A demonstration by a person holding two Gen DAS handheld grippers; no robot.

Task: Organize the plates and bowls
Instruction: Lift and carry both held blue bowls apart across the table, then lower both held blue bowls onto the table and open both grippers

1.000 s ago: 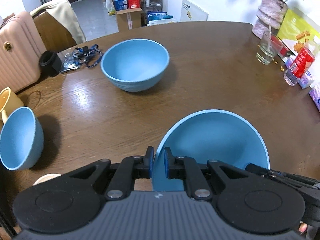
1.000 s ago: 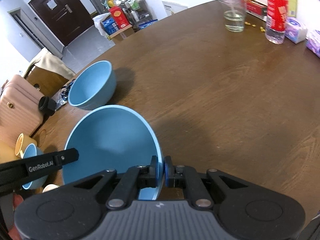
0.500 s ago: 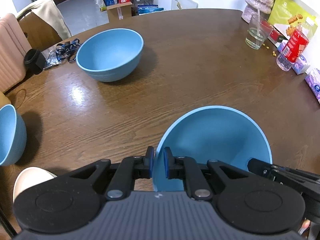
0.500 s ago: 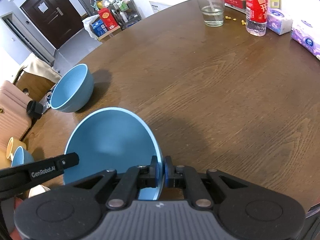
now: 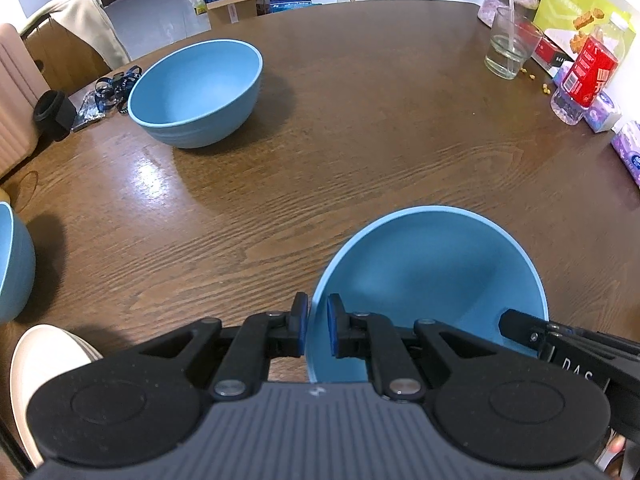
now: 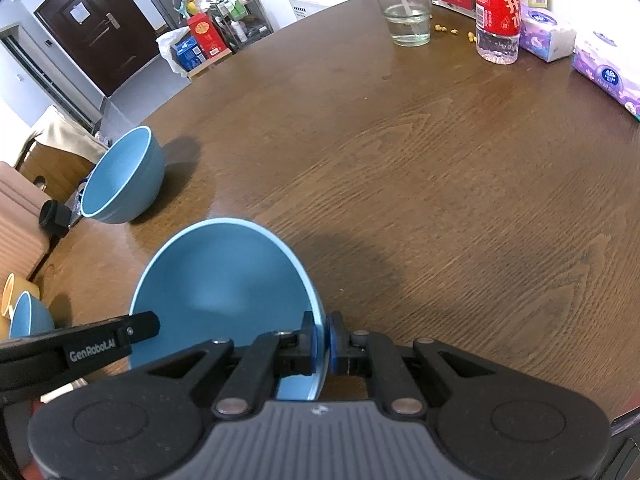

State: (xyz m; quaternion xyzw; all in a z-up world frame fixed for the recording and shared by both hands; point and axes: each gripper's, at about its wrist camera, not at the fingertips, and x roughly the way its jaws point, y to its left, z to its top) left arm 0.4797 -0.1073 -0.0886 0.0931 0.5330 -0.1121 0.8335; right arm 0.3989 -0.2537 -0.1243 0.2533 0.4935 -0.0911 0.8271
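The held blue bowl (image 5: 432, 276) sits tilted over the near part of the wooden table (image 5: 360, 140), with the left gripper (image 5: 318, 330) clamped tight on its left rim and the right gripper (image 6: 321, 340) clamped tight on the opposite rim. A second blue bowl (image 5: 196, 92) stands on the table well beyond the held blue bowl, to its left. A third blue bowl (image 5: 14, 264) and a cream plate (image 5: 44, 368) lie at the table's left edge.

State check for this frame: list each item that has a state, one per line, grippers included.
Left gripper: shut on the held bowl's left rim.
Right gripper: shut on its right rim.
Held bowl: empty, gripped from both sides.
Far bowl: upright on the table, empty.
Third blue bowl: at the left edge, partly cut off.
Glass: upright, a little clear liquid, stirrer inside.
Bottle: upright.
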